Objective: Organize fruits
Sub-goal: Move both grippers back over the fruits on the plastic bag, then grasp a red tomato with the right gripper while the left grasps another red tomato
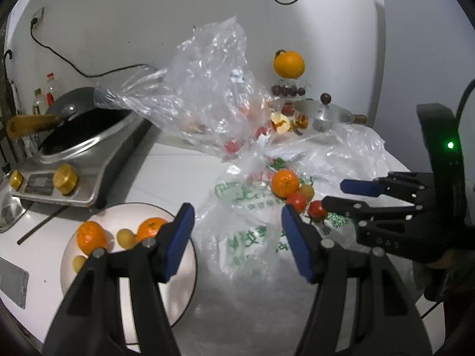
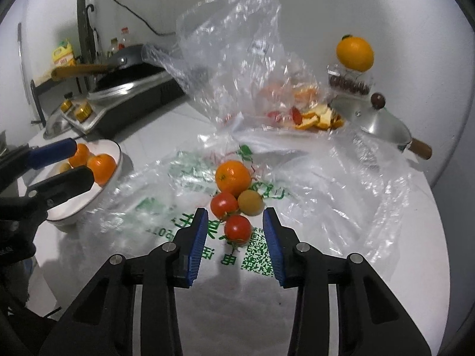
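Blue-padded fingers of the right claw (image 2: pixel 234 231) fill the lower field of the right wrist view, spread on either side of the nearest tomato (image 2: pixel 237 229) without the pads touching it; a grasp is judged to be in preparation.

Counter (image 2: pixel 421 237): white surface on which all items are carried.

Induction cooker (image 1: pixel 74 175) with dark wok (image 1: pixel 83 124): set at 10 o'clock in the left wrist view, well apart from the fruit and judged irrelevant to the sorting.

Clear bag (image 2: pixel 228 53): seen crumpled upright at 12 o'clock, with peel scraps (image 2: pixel 317 118) just beside it at 1 o'clock.

Printed bag (image 2: pixel 190 207): flattened under the loose fruit, apparently serving as a staging sheet.

White plate (image 1: pixel 130 210): placed at 8 o'clock in the left wrist view, just beside the printed bag; two tangerines and some small yellow fruits are already held in it, so it is judged the collecting dish.

Left claw (image 1: pixel 237 237): spread and empty, held over the gap between plate and printed bag.

Large orange (image 2: pixel 354 53): perched on a clear box at 1 o'clock.

Loose cluster, centre: one tangerine (image 2: pixel 233 178), a second tomato (image 2: pixel 224 204) and a small yellow-brown fruit (image 2: pixel 251 202), all touching or nearly so and not yet sorted.
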Demonstrator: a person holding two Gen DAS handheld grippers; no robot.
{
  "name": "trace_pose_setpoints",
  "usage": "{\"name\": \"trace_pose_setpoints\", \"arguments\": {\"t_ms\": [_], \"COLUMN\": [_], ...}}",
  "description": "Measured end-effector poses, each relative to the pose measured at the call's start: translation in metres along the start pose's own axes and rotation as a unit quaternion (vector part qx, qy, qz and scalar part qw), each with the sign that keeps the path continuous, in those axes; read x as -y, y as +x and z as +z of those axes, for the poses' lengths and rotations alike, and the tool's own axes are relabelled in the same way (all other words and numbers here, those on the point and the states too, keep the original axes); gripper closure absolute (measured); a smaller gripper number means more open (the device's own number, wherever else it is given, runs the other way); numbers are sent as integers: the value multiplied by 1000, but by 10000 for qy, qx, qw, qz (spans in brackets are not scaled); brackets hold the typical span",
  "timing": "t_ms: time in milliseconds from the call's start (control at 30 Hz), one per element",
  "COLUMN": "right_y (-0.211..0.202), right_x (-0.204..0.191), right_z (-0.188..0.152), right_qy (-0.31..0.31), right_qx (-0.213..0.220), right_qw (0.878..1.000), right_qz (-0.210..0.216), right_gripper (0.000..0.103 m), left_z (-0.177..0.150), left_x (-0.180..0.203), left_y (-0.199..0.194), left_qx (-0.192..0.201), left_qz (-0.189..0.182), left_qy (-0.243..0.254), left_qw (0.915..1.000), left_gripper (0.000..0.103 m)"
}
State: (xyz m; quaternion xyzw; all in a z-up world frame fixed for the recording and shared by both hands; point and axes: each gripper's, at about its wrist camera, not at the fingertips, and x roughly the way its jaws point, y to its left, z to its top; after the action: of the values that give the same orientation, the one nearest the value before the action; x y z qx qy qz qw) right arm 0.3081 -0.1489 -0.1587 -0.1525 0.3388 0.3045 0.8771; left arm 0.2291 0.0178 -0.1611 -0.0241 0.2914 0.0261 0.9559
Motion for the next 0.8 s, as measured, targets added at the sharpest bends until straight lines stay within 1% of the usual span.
{"name": "trace_pose_setpoints", "arguments": {"t_ms": [67, 167, 400, 533, 567, 600, 800], "right_y": [9, 19, 30, 39, 41, 40, 28], "right_x": [2, 4, 6, 7, 7, 8, 19], "right_z": [1, 4, 6, 3, 2, 0, -1], "right_qy": [3, 11, -4, -16, -24, -10, 63], "right_qx": [-109, -223, -389, -566, -598, -590, -401], "right_qw": [9999, 9997, 9990, 9981, 9979, 9979, 9986], "right_qz": [33, 85, 199, 250, 253, 256, 346], "right_gripper": [62, 68, 69, 69, 74, 75, 75], "left_z": [-1, -1, -1, 0, 0, 1, 5], "left_x": [1, 1, 3, 7, 9, 11, 27], "left_y": [5, 12, 27, 34, 35, 36, 46], "left_qx": [-18, -45, -136, -196, -202, -213, -345], "left_qz": [-8, -11, 13, 39, 48, 57, 115], "left_qy": [-3, -24, -62, -42, -33, -20, 34], "left_qw": [10000, 10000, 9999, 9998, 9998, 9998, 9993], "left_gripper": [40, 40, 40, 40, 40, 40, 40]}}
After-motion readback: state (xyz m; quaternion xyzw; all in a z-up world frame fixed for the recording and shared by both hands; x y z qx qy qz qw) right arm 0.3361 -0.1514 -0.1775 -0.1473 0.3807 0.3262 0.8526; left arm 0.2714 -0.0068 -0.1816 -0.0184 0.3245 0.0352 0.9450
